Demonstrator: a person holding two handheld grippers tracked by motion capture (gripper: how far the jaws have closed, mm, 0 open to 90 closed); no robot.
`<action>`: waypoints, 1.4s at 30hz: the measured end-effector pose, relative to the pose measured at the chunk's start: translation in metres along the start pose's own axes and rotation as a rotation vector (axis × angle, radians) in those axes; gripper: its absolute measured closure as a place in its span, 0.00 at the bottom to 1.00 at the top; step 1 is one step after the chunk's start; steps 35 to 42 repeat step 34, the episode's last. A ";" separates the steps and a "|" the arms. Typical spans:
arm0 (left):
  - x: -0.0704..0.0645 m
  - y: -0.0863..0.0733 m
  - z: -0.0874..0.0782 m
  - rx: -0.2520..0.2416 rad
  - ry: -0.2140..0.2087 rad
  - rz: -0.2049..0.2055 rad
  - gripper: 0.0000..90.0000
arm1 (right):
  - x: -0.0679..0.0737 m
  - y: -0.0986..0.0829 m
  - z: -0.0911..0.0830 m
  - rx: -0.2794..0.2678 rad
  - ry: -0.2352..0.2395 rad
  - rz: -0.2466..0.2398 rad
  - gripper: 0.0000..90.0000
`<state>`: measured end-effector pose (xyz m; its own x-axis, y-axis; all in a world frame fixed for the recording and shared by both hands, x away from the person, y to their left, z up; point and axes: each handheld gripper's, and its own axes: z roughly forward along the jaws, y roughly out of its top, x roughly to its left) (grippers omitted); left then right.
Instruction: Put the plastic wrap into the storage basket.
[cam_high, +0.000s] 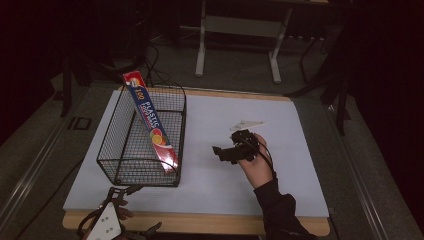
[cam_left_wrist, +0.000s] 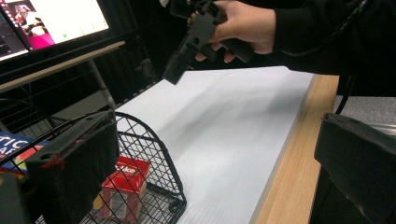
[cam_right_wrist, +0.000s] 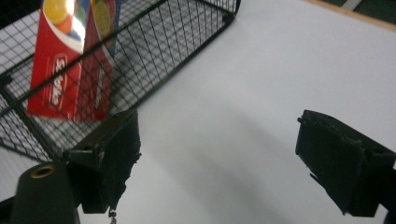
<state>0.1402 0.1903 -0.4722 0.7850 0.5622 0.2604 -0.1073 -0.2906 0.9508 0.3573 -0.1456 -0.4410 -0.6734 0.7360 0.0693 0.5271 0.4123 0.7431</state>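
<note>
A black wire basket (cam_high: 114, 134) stands on the left of the white mat (cam_high: 230, 185). A long red and blue plastic wrap box (cam_high: 150, 120) leans diagonally inside it, its top poking above the back rim. My right gripper (cam_high: 223, 154) hovers over the mat's middle, held by a hand, pointing at the basket; it is open and empty. In the right gripper view the right gripper (cam_right_wrist: 224, 163) frames bare mat, with the box (cam_right_wrist: 65, 70) behind the basket's mesh (cam_right_wrist: 154, 56). My left gripper (cam_high: 132, 210) sits at the table's front left edge, open, near the basket's front corner (cam_left_wrist: 163, 186).
A small pale scrap (cam_high: 246, 124) lies on the mat just beyond the right gripper. The wooden table edge (cam_left_wrist: 299, 154) borders the mat. A lit monitor (cam_left_wrist: 51, 21) stands off to one side. Metal stand legs (cam_high: 201, 50) and cables sit on the floor behind the table.
</note>
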 end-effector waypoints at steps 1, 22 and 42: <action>0.000 0.000 0.000 0.000 0.000 0.001 0.01 | -0.001 -0.004 0.000 0.001 0.003 -0.001 0.15; -0.001 0.000 -0.001 0.003 -0.003 0.009 0.01 | -0.015 -0.060 -0.008 0.040 -0.027 0.000 0.15; -0.002 -0.003 0.000 0.012 -0.017 0.012 0.01 | -0.017 -0.060 -0.005 0.037 -0.040 -0.001 0.15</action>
